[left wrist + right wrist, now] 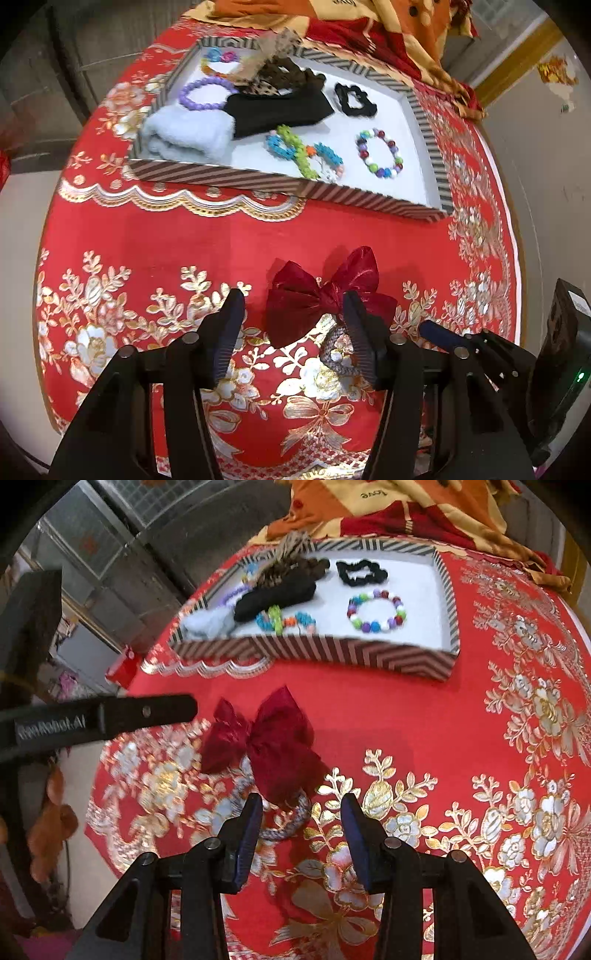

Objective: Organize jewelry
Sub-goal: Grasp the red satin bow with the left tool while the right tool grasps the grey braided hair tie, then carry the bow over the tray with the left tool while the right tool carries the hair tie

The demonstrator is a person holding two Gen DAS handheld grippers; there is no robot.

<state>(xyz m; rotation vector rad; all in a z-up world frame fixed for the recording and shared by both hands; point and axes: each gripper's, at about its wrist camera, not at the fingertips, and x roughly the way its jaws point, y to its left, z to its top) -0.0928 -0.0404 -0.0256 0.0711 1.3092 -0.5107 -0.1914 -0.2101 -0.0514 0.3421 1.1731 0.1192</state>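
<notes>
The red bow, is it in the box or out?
Out. The red bow lies on the tablecloth, in front of the striped box.

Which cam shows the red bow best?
Right wrist: the red bow lies whole, with its grey elastic loop clear. In the left wrist view a left claw finger covers its right side.

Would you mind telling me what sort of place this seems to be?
Probably a home, at a round table under a red floral tablecloth. A striped tray holds bead bracelets and hair ties, a red bow lies in front, and a patterned blanket is heaped behind.
</notes>
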